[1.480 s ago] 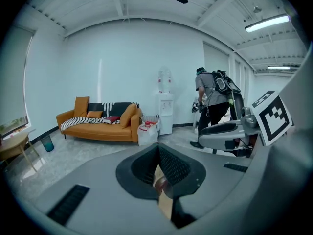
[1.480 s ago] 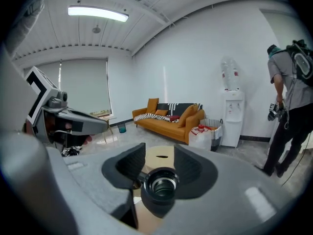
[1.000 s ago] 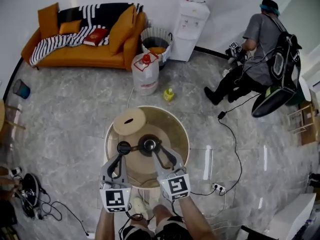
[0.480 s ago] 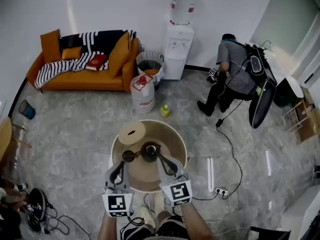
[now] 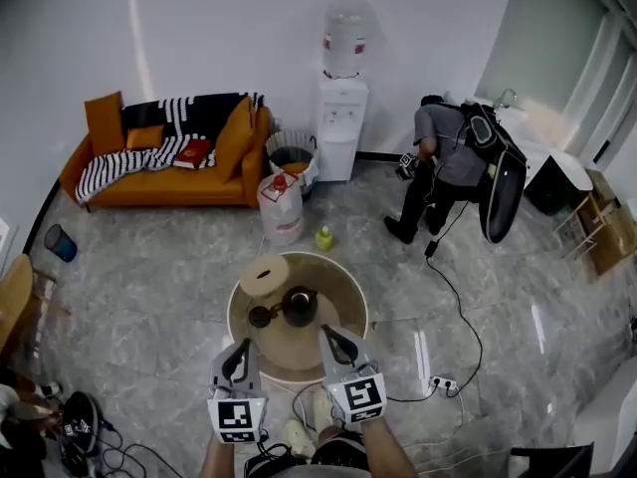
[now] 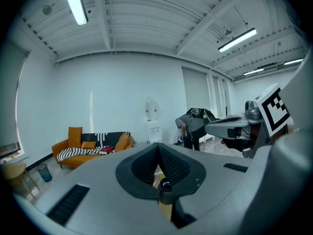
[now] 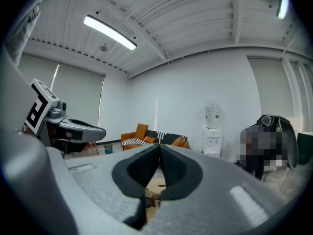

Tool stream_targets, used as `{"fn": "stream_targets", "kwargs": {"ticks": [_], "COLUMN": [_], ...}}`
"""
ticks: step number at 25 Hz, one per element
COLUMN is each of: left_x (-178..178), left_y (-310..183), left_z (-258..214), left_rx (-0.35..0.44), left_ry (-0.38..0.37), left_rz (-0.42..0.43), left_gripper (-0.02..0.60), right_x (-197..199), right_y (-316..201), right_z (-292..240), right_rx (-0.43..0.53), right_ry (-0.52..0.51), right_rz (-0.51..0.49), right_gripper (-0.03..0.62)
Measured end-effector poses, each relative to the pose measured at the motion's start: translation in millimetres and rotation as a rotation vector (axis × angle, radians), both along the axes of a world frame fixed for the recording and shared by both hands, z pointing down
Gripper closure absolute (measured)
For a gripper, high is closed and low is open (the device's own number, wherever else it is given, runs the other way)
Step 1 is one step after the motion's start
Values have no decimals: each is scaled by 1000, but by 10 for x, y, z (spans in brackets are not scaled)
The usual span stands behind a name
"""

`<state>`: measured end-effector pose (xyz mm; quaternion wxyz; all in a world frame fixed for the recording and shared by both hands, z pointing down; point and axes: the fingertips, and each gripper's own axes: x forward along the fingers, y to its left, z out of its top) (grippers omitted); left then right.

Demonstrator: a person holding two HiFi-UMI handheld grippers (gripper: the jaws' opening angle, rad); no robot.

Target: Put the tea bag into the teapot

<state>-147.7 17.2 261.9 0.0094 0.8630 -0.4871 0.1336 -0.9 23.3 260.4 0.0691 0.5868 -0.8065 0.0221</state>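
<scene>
Both claws hang at the near edge of the round table point(image 5: 341, 289), tips pointing away from the person. The left gripper point(image 5: 240, 347) has its jaws pressed together, and its own view shows nothing pinched between the pads. The right gripper point(image 5: 326, 331) is clamped fully closed too, tips meeting, with only a slice of tabletop visible through the gap lower down.

The tea bag? I can't find it in any view, not in either claw and not on the bare wood, so whether it is already inside I cannot tell. The teapot point(image 5: 300, 306) stands near the middle of the table, straight ahead and slightly left of the right claw's tips. What looks like its lid point(image 5: 261, 316) lies just beside it on the left, ahead of the left claw. A pale wooden disc point(image 5: 264, 276) rests farther back.

The relation that counts: the right claw is the nearer one to the pot, the left is nearer the lid. My read is that any reach goes forward over the table.
</scene>
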Motion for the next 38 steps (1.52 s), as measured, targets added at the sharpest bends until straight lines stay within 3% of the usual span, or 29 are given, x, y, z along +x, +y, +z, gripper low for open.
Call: {"fn": "stream_targets", "kwargs": {"ticks": [15,38], "left_x": [-196,-204], "left_y": [787,872], "left_z": [-126,-190], "left_rx": [14,31], "left_ry": [3,-3], "left_rz": [28,28], "left_gripper": [565,565], "right_x": [-132,-147], "right_y": [930,1037], "right_z": [-127,-211], "right_rx": [25,40], "right_ry": [6,20], "right_rz": [28,30], "right_gripper": [594,594]}}
